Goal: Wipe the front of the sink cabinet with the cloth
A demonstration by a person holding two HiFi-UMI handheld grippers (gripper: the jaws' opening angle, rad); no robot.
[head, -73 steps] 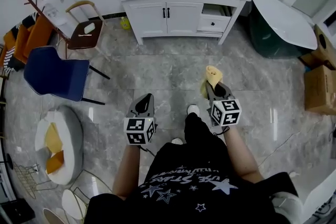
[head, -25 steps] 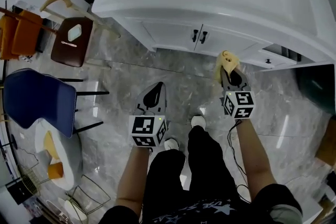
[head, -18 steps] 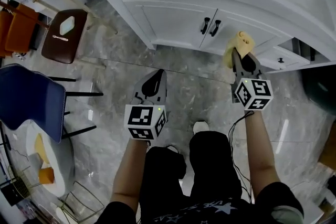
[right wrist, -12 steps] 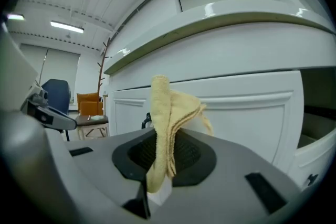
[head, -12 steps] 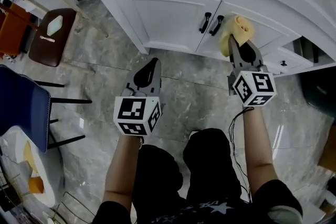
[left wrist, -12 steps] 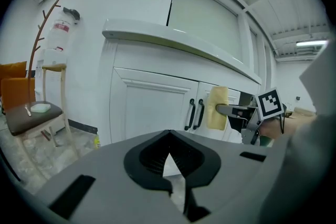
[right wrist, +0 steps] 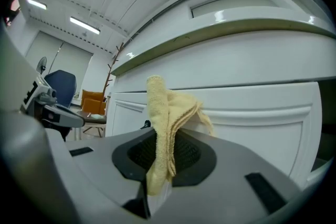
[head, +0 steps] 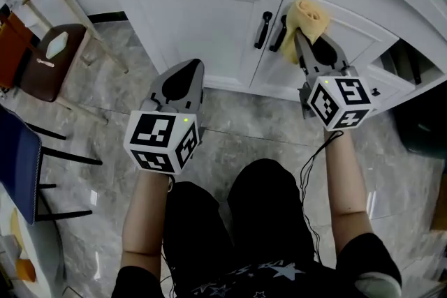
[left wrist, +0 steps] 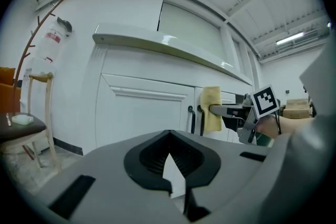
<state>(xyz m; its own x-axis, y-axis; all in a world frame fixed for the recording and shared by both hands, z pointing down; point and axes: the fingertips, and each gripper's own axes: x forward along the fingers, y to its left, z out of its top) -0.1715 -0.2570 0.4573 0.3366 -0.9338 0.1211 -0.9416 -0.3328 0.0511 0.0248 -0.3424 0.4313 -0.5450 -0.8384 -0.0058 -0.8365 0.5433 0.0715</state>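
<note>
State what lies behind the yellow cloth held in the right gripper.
Behind the cloth is the white right-hand cabinet door, just beside its black handle. The cloth covers the patch of door behind it and part of the handle, so contact there cannot be confirmed.

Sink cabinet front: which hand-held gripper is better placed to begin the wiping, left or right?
Right. The right hand-held gripper is shut on the yellow cloth, up at the cabinet door beside the black handles. The left hand-held gripper is shut, empty, farther back.
</note>
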